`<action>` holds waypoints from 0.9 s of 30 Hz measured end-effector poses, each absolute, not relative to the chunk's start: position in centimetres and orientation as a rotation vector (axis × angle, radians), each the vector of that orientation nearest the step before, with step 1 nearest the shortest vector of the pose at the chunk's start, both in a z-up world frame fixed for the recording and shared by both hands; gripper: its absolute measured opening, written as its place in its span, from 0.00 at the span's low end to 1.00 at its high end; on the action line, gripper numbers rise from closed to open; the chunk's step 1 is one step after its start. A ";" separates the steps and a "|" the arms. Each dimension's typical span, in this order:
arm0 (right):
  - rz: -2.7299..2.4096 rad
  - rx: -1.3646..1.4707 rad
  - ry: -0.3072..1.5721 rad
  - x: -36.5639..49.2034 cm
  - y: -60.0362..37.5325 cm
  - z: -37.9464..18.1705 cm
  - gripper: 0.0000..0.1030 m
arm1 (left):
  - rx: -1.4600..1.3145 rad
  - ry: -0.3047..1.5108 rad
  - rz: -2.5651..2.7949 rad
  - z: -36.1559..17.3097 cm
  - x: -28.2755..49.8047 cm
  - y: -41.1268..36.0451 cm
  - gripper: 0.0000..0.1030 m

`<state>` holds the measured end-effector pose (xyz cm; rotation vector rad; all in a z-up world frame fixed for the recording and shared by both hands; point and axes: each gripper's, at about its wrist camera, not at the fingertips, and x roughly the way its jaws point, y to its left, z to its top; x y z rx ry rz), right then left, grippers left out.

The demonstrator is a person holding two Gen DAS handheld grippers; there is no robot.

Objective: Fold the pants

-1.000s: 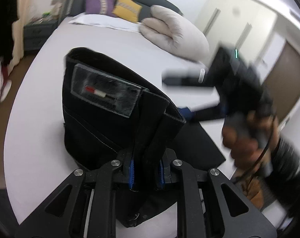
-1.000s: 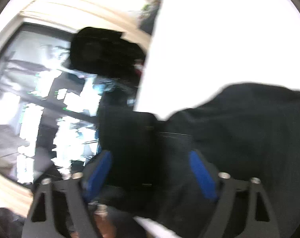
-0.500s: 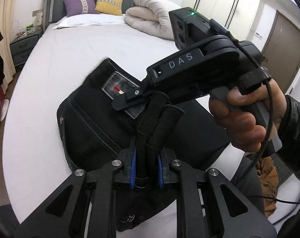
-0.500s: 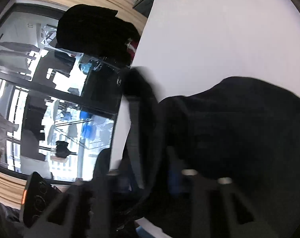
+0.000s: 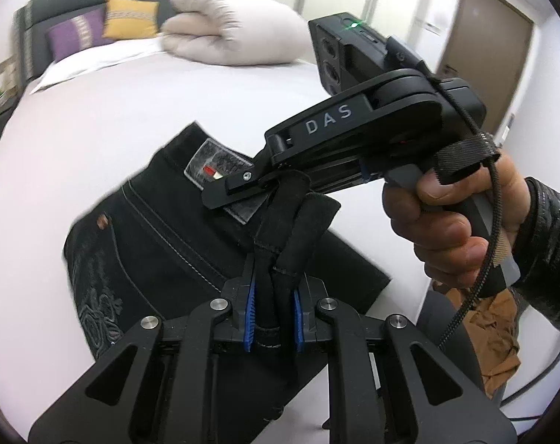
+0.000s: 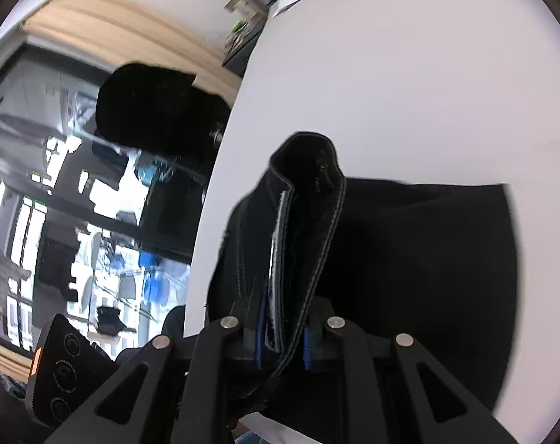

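Note:
Black pants lie on a white bed, with a grey label at the waistband. In the left wrist view my left gripper is shut on a bunched double fold of the pants that stands up between its blue pads. Just beyond it, a hand holds my right gripper, tips down at the waistband by the label. The right wrist view shows that gripper shut on a folded strip of waistband, the rest of the pants spreading right over the bed.
A rolled pale duvet, a purple pillow and a yellow pillow sit at the head of the bed. A brown door and brown cloth lie to the right. A window and a dark hanging garment flank the bed's left side.
The right gripper came in beside the left one and went from wide open to shut on the waistband. The left gripper moved with its fold, and the pants now lie flatter.

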<state>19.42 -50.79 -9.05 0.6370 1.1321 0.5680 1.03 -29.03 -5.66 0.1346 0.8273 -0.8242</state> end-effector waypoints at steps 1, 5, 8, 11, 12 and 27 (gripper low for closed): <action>0.561 0.658 1.130 19.1 -52.2 -9.5 0.16 | 0.144 0.830 -0.834 -5.8 1.1 -29.9 0.14; 0.541 0.717 1.133 18.2 -54.8 -11.8 0.16 | 0.194 0.873 -0.875 -7.5 1.3 -33.6 0.14; 0.516 0.755 1.130 17.6 -56.1 -13.0 0.16 | 0.220 0.894 -0.892 -9.0 0.7 -35.2 0.14; 0.513 0.779 1.133 17.5 -56.5 -13.9 0.16 | 0.236 0.911 -0.895 -10.1 0.9 -36.7 0.14; 0.515 0.782 1.133 17.7 -56.5 -14.1 0.16 | 0.238 0.916 -0.893 -10.5 1.0 -37.1 0.14; 0.457 0.849 1.068 15.3 -56.4 -17.2 0.17 | 0.160 0.998 -0.925 -13.2 1.6 -35.7 0.24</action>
